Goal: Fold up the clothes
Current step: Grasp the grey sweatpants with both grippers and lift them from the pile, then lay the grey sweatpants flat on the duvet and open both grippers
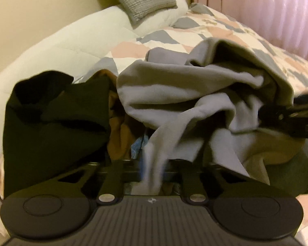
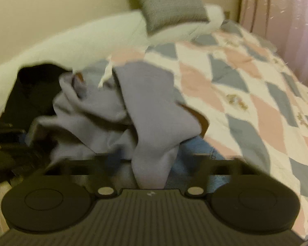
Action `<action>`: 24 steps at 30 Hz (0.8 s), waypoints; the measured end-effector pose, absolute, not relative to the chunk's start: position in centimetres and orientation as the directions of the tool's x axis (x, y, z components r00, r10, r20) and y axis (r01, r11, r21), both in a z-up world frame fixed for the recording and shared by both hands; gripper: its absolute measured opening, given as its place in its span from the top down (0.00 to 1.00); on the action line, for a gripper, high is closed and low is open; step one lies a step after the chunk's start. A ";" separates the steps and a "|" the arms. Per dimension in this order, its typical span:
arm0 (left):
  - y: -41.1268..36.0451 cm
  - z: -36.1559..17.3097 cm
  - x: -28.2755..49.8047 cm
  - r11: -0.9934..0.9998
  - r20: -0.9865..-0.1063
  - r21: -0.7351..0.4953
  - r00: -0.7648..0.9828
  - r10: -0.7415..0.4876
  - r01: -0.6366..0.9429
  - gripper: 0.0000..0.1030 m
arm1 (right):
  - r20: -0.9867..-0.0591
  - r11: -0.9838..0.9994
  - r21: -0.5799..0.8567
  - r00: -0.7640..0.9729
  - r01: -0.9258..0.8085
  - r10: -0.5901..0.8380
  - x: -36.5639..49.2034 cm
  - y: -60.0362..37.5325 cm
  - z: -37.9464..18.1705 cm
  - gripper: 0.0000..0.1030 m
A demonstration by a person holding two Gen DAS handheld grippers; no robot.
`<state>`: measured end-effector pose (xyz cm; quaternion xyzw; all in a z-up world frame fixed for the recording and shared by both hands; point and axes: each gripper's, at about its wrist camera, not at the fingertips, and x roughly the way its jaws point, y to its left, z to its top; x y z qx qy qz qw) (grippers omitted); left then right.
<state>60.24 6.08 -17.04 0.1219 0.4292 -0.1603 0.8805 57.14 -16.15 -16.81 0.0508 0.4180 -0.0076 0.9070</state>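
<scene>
The grey garment (image 1: 174, 94) is clamped by both tongs, left (image 1: 153, 176) and right (image 2: 152, 176), and is bunched toward twelve o'clock from each, unspread over the bed (image 2: 246, 94).

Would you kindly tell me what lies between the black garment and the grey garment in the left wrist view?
A brown garment is wedged between the black garment and the grey garment; the left wrist view shows it.

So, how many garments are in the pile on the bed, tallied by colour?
Grey: 1, garment in both claws
Black: 1, garment
Brown: 1, garment
Blue: 1, garment, part hidden
Total: 4 visible
</scene>
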 end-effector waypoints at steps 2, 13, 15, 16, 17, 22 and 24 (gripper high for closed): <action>7.0 -16.5 60.1 0.929 -0.790 0.057 0.586 -0.182 0.365 0.92 | -0.768 0.991 0.102 0.640 0.087 0.023 57.2 -16.8 -17.2 0.97; 13.9 -2.6 55.2 0.969 -0.580 0.152 0.811 -0.073 0.196 0.93 | -0.360 0.903 -0.180 0.828 0.391 -0.431 43.2 -23.8 -1.9 0.98; 13.8 1.3 53.4 0.968 -0.489 0.190 0.871 -0.052 0.164 0.93 | -0.289 0.871 -0.224 0.824 0.437 -0.487 40.1 -25.0 0.9 0.99; 13.8 3.4 52.2 0.969 -0.441 0.195 0.896 -0.049 0.149 0.93 | -0.251 0.854 -0.243 0.820 0.461 -0.514 38.5 -25.5 2.1 0.99; 13.8 5.3 50.9 0.971 -0.399 0.193 0.915 -0.052 0.139 0.93 | -0.209 0.833 -0.259 0.813 0.489 -0.543 36.8 -26.0 3.3 0.99; 13.6 12.5 42.1 0.980 -0.235 0.137 0.965 -0.112 0.147 0.93 | -0.054 0.752 -0.234 0.764 0.616 -0.643 25.6 -28.3 9.0 0.99; 13.5 13.7 37.8 0.977 -0.212 0.109 0.965 -0.157 0.183 0.92 | -0.008 0.713 -0.228 0.731 0.663 -0.682 20.1 -29.0 10.5 0.99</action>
